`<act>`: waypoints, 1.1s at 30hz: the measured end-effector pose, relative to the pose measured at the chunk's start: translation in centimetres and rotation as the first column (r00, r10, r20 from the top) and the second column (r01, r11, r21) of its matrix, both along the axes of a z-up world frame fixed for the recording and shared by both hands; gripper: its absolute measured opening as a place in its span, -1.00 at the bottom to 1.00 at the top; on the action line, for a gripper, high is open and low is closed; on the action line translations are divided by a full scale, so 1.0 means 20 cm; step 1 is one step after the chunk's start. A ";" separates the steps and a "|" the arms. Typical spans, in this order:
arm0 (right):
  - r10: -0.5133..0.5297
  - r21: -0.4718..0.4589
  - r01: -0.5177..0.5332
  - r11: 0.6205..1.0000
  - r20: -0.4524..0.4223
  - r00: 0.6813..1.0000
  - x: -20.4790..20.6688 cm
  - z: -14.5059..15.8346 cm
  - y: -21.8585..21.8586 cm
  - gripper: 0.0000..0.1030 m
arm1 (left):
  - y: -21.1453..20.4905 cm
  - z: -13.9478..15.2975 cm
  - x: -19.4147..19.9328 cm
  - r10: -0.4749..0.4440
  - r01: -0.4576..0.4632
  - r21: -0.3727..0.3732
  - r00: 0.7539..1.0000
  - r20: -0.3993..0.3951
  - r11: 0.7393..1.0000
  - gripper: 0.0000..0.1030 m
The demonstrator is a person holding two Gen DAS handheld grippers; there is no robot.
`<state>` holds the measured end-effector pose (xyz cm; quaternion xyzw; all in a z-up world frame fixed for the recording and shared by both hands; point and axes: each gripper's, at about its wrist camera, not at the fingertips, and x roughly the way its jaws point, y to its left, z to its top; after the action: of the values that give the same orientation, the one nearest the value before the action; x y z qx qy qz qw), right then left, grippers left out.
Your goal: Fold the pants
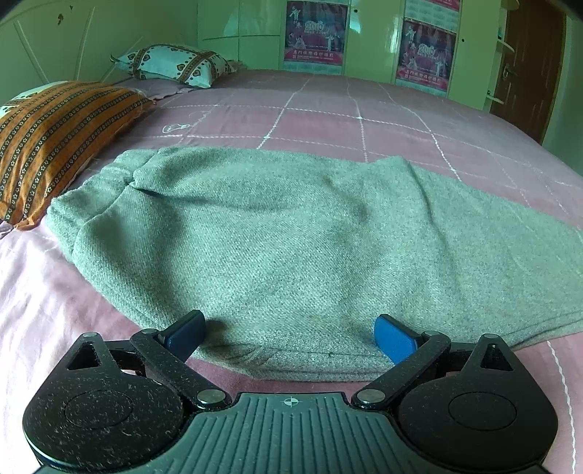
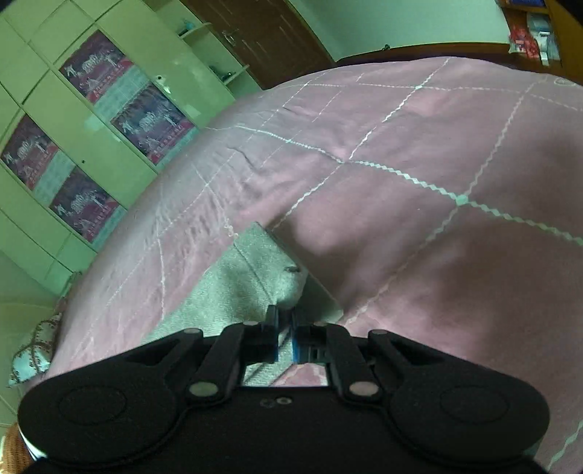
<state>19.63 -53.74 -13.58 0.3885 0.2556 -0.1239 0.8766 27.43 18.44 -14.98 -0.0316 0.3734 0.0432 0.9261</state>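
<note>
Two grippers were at work over the grey pants (image 1: pixel 277 233), which lay spread flat on the pink bedspread (image 1: pixel 328 120) of the bed. Nearest the pants' near hem, the left gripper (image 1: pixel 289 337) stood with its jaws spread wide, its blue fingertips (image 1: pixel 395 337) resting at or just above the cloth, one to each side of the hem's middle; nothing was pinched between them. At the pants' other end (seen only from the right wrist camera), the right gripper (image 2: pixel 285 337) was clenched tight, its blue pads pressed together on a fold of the same grey cloth (image 2: pixel 251 277), and the cloth rose from the bedspread (image 2: pixel 419 146) into the jaws as a lifted corner. Beyond the pants' far edge sat an orange striped pillow (image 1: pixel 54 142), touching or just beside the waist end, and a white patterned pillow (image 1: pixel 175 65) lay farther off behind it. Past the pants, across the bed, stood a pale wardrobe (image 1: pixel 371 43) with posters (image 1: pixel 315 32) on its doors.
</note>
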 end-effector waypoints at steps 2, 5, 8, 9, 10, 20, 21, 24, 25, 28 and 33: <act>-0.006 0.002 0.006 1.000 0.023 1.000 -0.01 0.02 0.00 -1.00 | 0.00 0.00 0.01 -0.001 0.001 0.005 1.000 -0.002 1.000 0.91; -0.021 0.008 0.021 1.000 -0.055 0.998 0.04 -0.05 -0.02 -1.00 | 0.00 0.00 0.01 -0.004 0.004 0.003 1.000 -0.004 1.000 0.91; -0.028 0.050 0.031 0.998 -0.047 0.998 0.03 -0.09 -0.03 -1.00 | 0.01 0.00 0.00 -0.007 0.007 -0.004 1.000 -0.006 1.000 0.91; -0.025 0.052 0.027 0.998 -0.040 0.999 0.01 -0.07 -0.03 -0.96 | 0.01 0.01 0.00 -0.007 0.007 -0.007 1.000 -0.006 1.000 0.91; -0.046 0.051 0.047 0.998 -0.027 0.999 -0.02 -0.05 -0.03 -0.80 | 0.01 0.01 0.00 -0.007 0.007 -0.007 1.000 -0.006 1.000 0.91; -0.082 0.281 0.087 0.956 -0.030 0.996 0.07 -0.16 -0.12 -0.21 | -0.01 0.00 0.01 -0.013 0.013 0.006 1.000 -0.006 1.000 0.98; -0.068 0.275 0.082 0.958 -0.059 0.996 0.11 -0.16 -0.12 -0.23 | -0.01 0.00 0.01 -0.012 0.013 0.007 1.000 -0.007 1.000 0.98; -0.018 0.145 0.022 0.989 -0.034 0.999 0.13 -0.02 -0.09 -0.83 | 0.00 0.00 0.00 -0.011 0.011 0.000 1.000 -0.003 1.000 0.98; 0.017 0.086 -0.020 0.996 0.033 0.999 0.12 0.07 -0.07 -0.84 | 0.00 0.00 0.00 -0.011 0.011 -0.001 1.000 -0.003 1.000 0.98; 0.136 -0.173 -0.106 0.979 0.175 0.975 0.02 0.29 0.05 -0.85 | 0.00 0.00 0.00 -0.014 0.014 0.004 1.000 -0.005 1.000 0.98; 0.066 -0.046 -0.071 0.996 -0.104 0.992 0.13 -0.09 -0.07 -0.72 | 0.00 0.00 0.01 -0.023 0.023 0.002 1.000 -0.008 1.000 1.00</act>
<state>22.32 -55.12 -15.35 0.3509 0.3103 -0.1198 0.8753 27.64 18.51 -15.03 -0.0259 0.3772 0.0331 0.9252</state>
